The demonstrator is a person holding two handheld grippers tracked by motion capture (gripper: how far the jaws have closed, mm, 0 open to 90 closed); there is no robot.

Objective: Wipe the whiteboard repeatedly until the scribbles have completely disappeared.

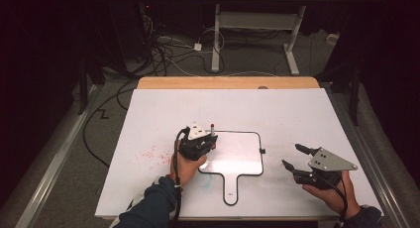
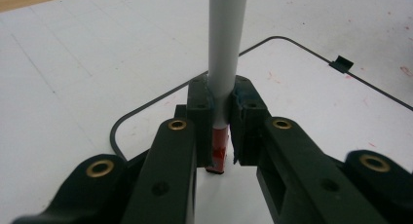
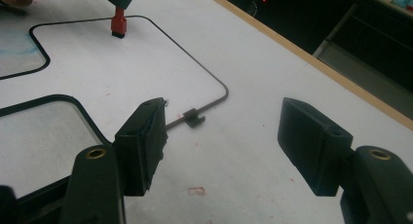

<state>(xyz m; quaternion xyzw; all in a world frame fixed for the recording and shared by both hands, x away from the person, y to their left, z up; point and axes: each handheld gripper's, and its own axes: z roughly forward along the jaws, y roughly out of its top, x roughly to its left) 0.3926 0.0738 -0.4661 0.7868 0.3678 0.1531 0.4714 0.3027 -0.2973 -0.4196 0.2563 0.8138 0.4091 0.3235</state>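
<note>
The left gripper [image 1: 200, 144] is clenched on a marker [image 2: 223, 63] with its red end [image 2: 219, 153] just under the jaws, near the small whiteboard [image 1: 242, 153]. The board looks mostly blank, so the writing seems only at its beginning. The right gripper [image 1: 296, 158] is released, well apart beside the board's edge

A marker [image 2: 225, 48] with a pale grey barrel and a red end stands nearly upright, clamped between the jaws of the left gripper [image 1: 197, 142]. Its red end [image 3: 118, 26] points down at the small whiteboard [image 1: 242, 156], at or just above the surface near the far left corner. The whiteboard is white with a thin black rim, rounded corners and a short handle towards the person; it lies flat on the desk.
</note>
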